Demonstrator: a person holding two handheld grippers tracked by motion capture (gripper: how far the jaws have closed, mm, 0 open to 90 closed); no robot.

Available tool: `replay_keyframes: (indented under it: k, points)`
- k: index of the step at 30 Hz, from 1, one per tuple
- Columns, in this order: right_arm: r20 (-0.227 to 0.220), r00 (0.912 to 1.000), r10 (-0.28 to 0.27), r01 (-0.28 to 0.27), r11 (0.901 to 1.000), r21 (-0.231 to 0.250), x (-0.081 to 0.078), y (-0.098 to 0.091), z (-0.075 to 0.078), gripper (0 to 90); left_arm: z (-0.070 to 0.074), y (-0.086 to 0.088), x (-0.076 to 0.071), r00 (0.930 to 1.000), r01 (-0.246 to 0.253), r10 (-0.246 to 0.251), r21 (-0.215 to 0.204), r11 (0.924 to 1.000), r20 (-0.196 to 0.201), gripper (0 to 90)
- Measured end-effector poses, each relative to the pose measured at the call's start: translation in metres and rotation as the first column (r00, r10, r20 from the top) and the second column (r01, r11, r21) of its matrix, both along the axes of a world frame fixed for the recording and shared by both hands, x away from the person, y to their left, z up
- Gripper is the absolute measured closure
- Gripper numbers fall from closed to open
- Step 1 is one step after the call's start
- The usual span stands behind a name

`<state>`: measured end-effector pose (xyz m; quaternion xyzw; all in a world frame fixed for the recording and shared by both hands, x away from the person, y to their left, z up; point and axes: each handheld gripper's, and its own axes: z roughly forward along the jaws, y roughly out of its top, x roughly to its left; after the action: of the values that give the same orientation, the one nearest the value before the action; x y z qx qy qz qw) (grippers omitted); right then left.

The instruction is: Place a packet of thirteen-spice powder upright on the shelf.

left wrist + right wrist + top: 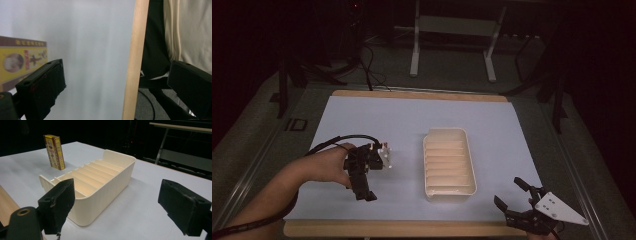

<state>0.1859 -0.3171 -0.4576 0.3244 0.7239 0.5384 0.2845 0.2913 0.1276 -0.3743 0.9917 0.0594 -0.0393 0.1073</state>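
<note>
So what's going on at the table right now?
A person works two handheld grippers over a pale sheet on the table. The left gripper is open beside a small yellow box, not gripping it. The right gripper hovers open at the table's near right corner, aimed at the cream slotted tray. The tray's slots look empty, and the box stands upright on the sheet to the tray's left. A likely next step is placing the box in the tray.

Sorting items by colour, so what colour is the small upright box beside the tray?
The box is yellow with a brown top band and printing, best seen in the right gripper view.
</note>
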Motion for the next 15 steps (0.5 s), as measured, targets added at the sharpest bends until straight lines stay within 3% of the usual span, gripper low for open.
replay_keyframes:
  k: [10,15]
  points:
    - [-0.001,1.0000,0.003,-0.003,1.0000,-0.002,0.000,0.000,0.000,14.1,0.025,-0.004,0.012,0.9984,0.021,-0.019,-0.035,0.9992,0.054,1.5]
    - [-0.002,1.0000,0.005,-0.005,1.0000,0.000,0.000,0.000,0.000,14.1,0.030,-0.005,0.022,0.9974,0.018,-0.017,-0.024,0.9996,0.070,1.5]
